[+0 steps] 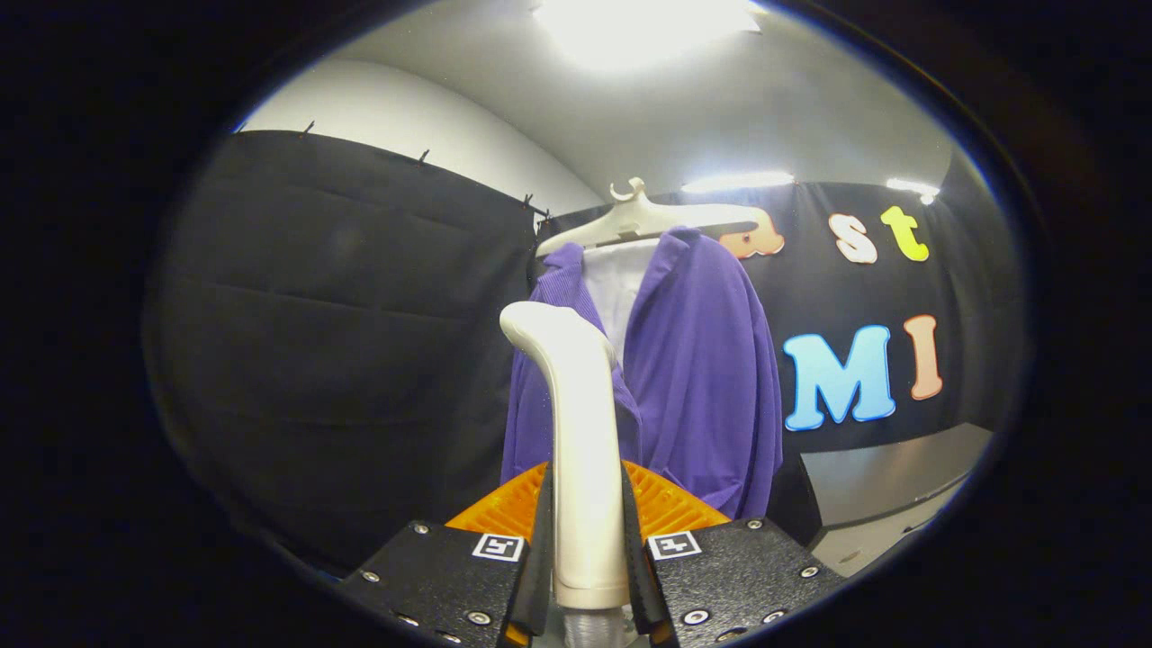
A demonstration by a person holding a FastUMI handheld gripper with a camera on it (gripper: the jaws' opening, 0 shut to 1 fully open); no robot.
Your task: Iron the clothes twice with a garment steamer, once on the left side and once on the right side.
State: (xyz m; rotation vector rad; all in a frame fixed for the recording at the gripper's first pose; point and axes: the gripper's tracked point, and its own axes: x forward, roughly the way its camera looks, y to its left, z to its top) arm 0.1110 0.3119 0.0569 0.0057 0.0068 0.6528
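A white garment steamer (580, 432) stands upright between my fingers, its bent head near the top pointing left. My gripper (587, 540) is shut on the steamer's handle, both fingers pressing its sides. Beyond it hangs a purple garment (702, 378) over a white inner shirt (619, 288) on a pale hanger (643, 220). The steamer head sits in front of the garment's left half, at about chest height. I cannot tell whether the head touches the cloth.
Black cloth walls (342, 342) enclose the booth to the left and behind the garment. A grey tabletop (891, 486) lies low to the right of the garment. Bright ceiling lights (648, 27) shine overhead.
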